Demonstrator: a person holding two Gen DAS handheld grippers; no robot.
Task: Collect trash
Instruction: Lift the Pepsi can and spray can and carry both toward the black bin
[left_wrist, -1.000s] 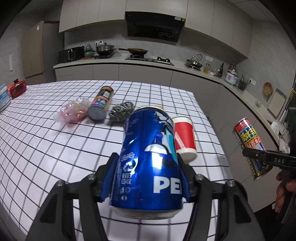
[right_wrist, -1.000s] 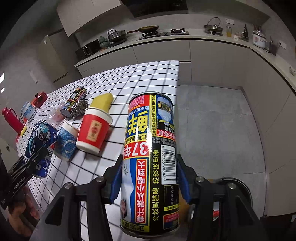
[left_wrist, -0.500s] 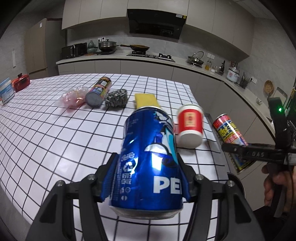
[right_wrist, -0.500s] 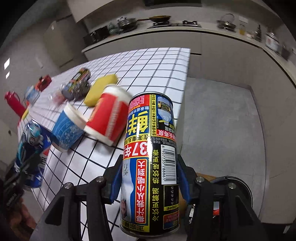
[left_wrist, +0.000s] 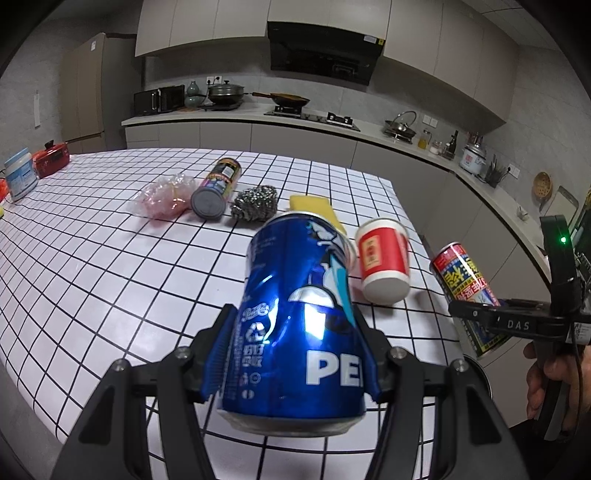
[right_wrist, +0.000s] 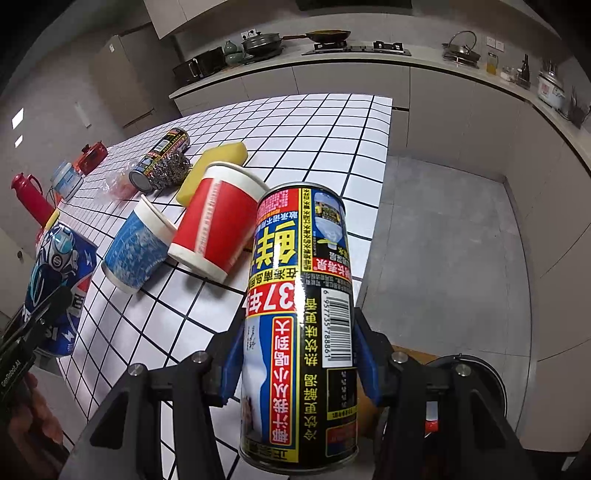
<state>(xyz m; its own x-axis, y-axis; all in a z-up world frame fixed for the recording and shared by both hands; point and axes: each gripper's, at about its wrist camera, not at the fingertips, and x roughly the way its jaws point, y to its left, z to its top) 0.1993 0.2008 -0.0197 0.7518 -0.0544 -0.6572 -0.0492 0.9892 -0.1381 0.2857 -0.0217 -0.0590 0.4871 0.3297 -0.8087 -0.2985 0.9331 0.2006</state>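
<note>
Both look like light, thin, dent-prone slick cans, best squeezed mid-body: left gripper clamps the blue Pepsi can frame-centre, right gripper the coconut-juice can

Tiled table: cups, sponge, scourer.

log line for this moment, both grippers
left gripper: shut on blue can | right gripper: shut on tall can | cups on table: uncollected

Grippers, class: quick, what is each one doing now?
Left gripper: shut on dented blue Pepsi can.
Right gripper: shut on tall red-yellow-black drink can.
</note>
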